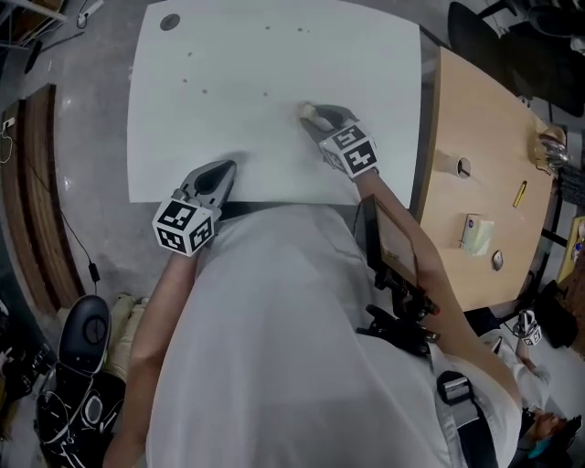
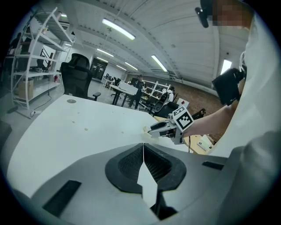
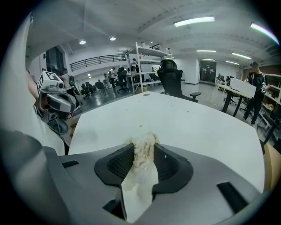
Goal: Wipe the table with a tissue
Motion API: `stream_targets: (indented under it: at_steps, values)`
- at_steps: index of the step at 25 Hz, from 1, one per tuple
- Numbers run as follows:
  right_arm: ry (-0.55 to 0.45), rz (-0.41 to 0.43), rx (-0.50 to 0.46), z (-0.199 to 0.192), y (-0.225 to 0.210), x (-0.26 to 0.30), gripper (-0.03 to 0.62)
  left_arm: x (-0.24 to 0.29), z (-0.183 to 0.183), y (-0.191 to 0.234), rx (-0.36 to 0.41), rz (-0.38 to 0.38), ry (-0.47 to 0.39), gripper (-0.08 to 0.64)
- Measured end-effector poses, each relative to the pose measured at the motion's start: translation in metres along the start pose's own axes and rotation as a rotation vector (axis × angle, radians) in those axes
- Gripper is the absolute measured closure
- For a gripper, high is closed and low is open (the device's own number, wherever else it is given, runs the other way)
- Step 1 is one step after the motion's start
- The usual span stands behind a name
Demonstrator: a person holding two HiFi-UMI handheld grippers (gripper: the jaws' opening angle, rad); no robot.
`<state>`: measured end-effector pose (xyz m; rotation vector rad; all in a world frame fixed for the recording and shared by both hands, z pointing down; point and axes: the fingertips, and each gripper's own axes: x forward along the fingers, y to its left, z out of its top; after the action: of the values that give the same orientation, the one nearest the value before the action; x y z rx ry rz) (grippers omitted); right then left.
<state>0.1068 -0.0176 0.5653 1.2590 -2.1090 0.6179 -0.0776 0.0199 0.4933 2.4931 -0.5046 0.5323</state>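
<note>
- Person in a white top (image 1: 274, 320) stands at the near edge of a white counter (image 1: 228, 55), one tool per hand.
- left tool (image 1: 221, 172): nearest, tip just over the counter's near edge, left side. Jaws pressed together w/ nothing btwn them. Can't tell if it touches the top.
- right tool (image 1: 312, 115): further in, approx mid-counter, well apart from the left one. Angled down, jaws clamped on a crumpled tissue (image 3: 143, 151).
- The tissue is a pale wad. It fills the gap btwn the jaws and sticks out past the tips, low at the counter top. Can't say for sure it touches.
- A few small specks (image 1: 207, 90) dot the counter beyond both tools, toward the far half.
- Dark round disc (image 1: 170, 22) sits at the far left corner.
- wooden counter (image 1: 484, 119) stands just beside the white one on the right, w/ a few small items on it.
- Past the far edge: black office chair (image 3: 171, 79) and a white shelf rack (image 3: 147, 66), w/ more desks and people further back.
</note>
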Motion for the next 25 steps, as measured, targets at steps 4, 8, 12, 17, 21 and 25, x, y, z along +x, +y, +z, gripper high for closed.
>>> stream_targets:
  at_steps: [4, 8, 12, 17, 21, 25]
  values:
    - [-0.017, -0.004, 0.068, 0.006, -0.006, 0.015, 0.454, -0.008, 0.002, 0.014, -0.017, 0.009, -0.026, 0.552]
    - [0.031, -0.068, 0.045, 0.006, -0.015, 0.026, 0.454, -0.016, 0.003, 0.032, -0.014, 0.008, -0.027, 0.552]
    - [0.071, -0.078, -0.019, 0.009, -0.013, 0.039, 0.454, -0.018, 0.005, 0.045, -0.027, 0.004, -0.027, 0.552]
    - [0.105, -0.07, -0.068, 0.012, -0.001, 0.054, 0.454, -0.018, 0.007, 0.05, -0.04, -0.028, -0.019, 0.552]
    - [0.137, -0.06, -0.099, 0.011, 0.004, 0.065, 0.454, -0.018, 0.006, 0.057, -0.051, -0.038, -0.017, 0.552]
    - [0.127, -0.07, -0.057, 0.013, 0.002, 0.069, 0.454, -0.023, 0.007, 0.066, -0.058, -0.044, -0.013, 0.552]
